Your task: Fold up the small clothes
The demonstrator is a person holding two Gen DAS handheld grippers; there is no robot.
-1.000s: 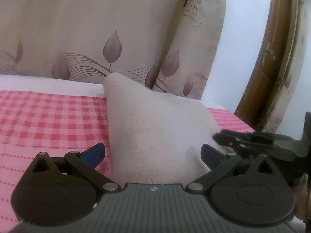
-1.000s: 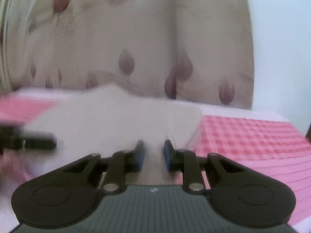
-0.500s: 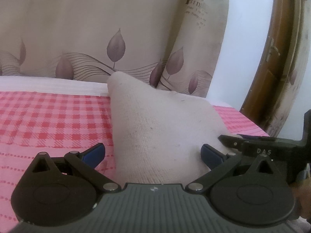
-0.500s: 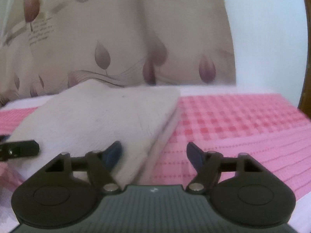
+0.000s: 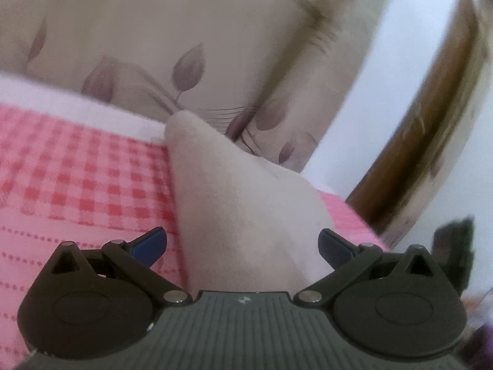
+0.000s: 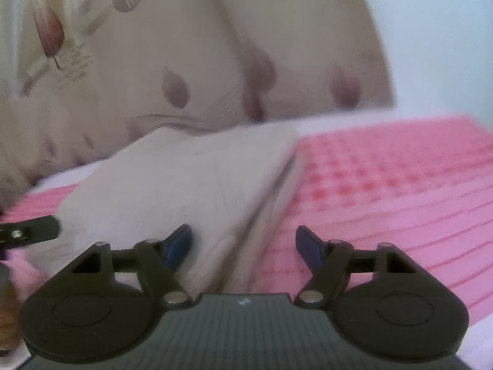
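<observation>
A folded beige cloth [image 5: 243, 203] lies flat on the pink checked bedspread [image 5: 77, 185]. My left gripper [image 5: 243, 243] is open, its blue-tipped fingers on either side of the cloth's near end. In the right wrist view the same cloth [image 6: 185, 185] shows its layered right edge. My right gripper [image 6: 243, 242] is open and empty, over the cloth's near right edge. A dark finger of the left gripper [image 6: 30, 234] shows at the left edge of the right wrist view.
A beige curtain with purple leaf print [image 5: 185, 46] hangs behind the bed. A brown wooden frame [image 5: 431, 123] and a white wall [image 6: 431, 30] stand to the right. The pink bedspread [image 6: 385, 191] spreads to the right of the cloth.
My right gripper has opened from nearly shut and let the cloth go. The left gripper stayed open and has tilted; both views are blurred by motion.
</observation>
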